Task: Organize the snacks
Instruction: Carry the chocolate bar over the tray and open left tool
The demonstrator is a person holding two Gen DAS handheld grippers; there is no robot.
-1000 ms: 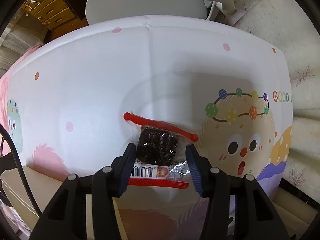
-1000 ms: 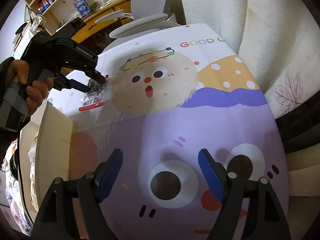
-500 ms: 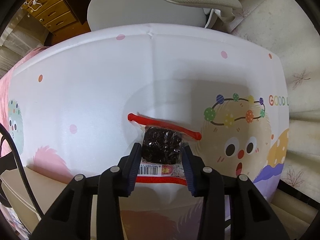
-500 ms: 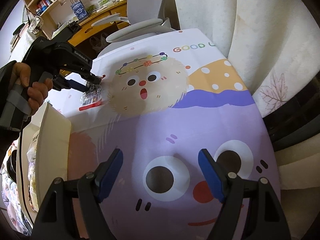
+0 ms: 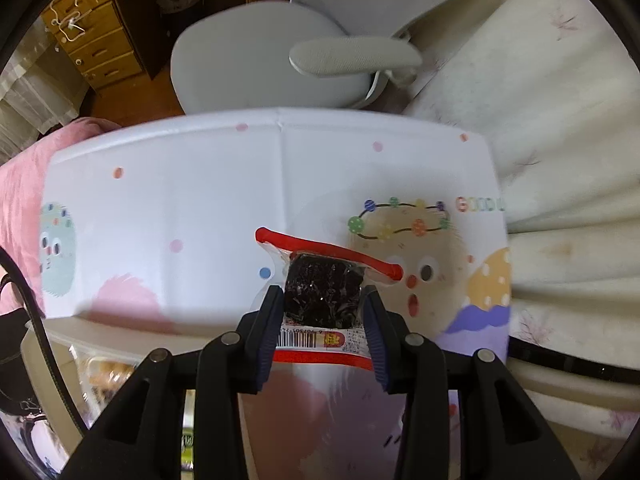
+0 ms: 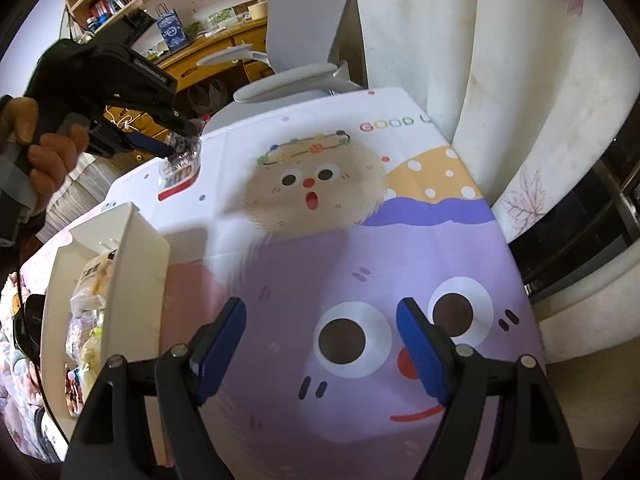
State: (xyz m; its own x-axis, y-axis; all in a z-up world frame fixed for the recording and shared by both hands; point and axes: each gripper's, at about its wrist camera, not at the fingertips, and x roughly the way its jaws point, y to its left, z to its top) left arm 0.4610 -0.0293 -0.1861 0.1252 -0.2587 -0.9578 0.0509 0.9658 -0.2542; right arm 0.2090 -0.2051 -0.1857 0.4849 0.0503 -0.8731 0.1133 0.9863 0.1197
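Observation:
A clear snack packet (image 5: 323, 296) with red edges and a dark block inside hangs above the cartoon tablecloth (image 5: 180, 200), my left gripper (image 5: 322, 316) shut on its sides. The right wrist view shows the same packet (image 6: 180, 160) lifted off the cloth in the left gripper (image 6: 168, 148), which a hand (image 6: 44, 148) holds at the far left. My right gripper (image 6: 320, 344) stands open over the purple face print with nothing between its fingers. A white bin (image 6: 136, 256) with several bagged snacks (image 6: 90, 292) inside stands at the left.
A grey office chair (image 5: 280, 52) stands past the table's far edge. White curtains (image 6: 500, 60) hang along the right side. Wooden drawers (image 5: 96, 36) and shelves are in the background. The white bin's rim (image 5: 60, 332) shows at lower left under the left gripper.
My left gripper closed on the snack packet and lifted it off the cloth. The right gripper rose a little and stayed open.

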